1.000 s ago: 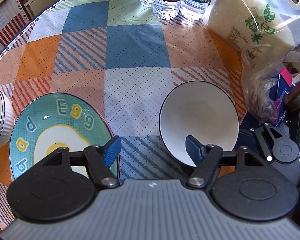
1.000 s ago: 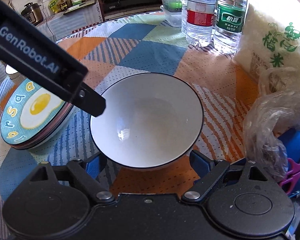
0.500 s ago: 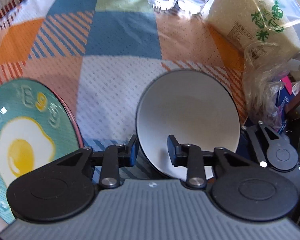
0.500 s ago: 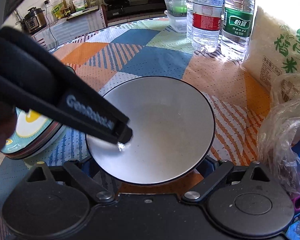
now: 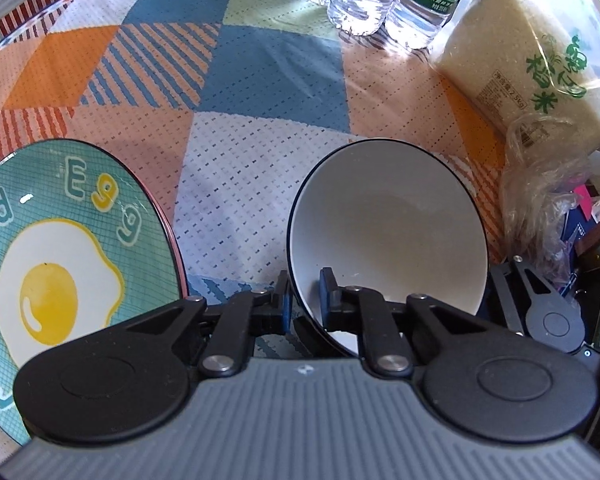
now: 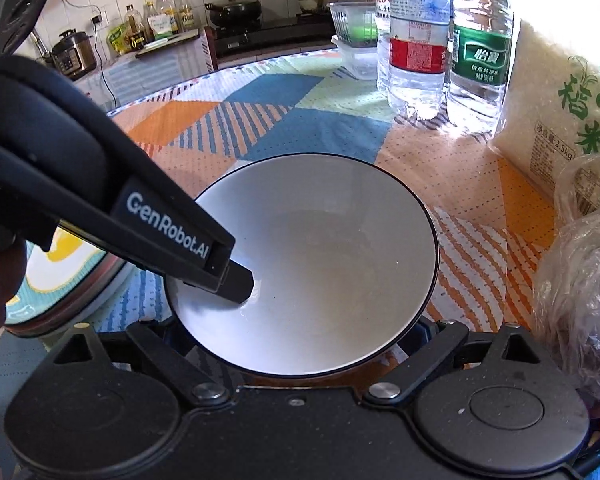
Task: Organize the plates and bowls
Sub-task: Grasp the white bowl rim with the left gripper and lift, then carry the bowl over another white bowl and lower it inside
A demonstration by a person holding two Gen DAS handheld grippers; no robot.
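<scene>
A white bowl with a dark rim sits on the patterned tablecloth. My left gripper is shut on the bowl's near-left rim, one finger inside and one outside; it shows in the right wrist view reaching into the bowl. My right gripper is open, its fingers spread wide either side of the bowl's base and mostly hidden under it. A teal fried-egg plate tops a stack of plates at the left, also in the right wrist view.
Water bottles and a bag of rice stand at the back right. A crumpled plastic bag lies at the right edge. A clear container sits behind the bottles. Kitchen counters lie beyond the table.
My left gripper moved right from the egg plate to the bowl and closed on its rim. The right gripper stayed open around the bowl's base.
</scene>
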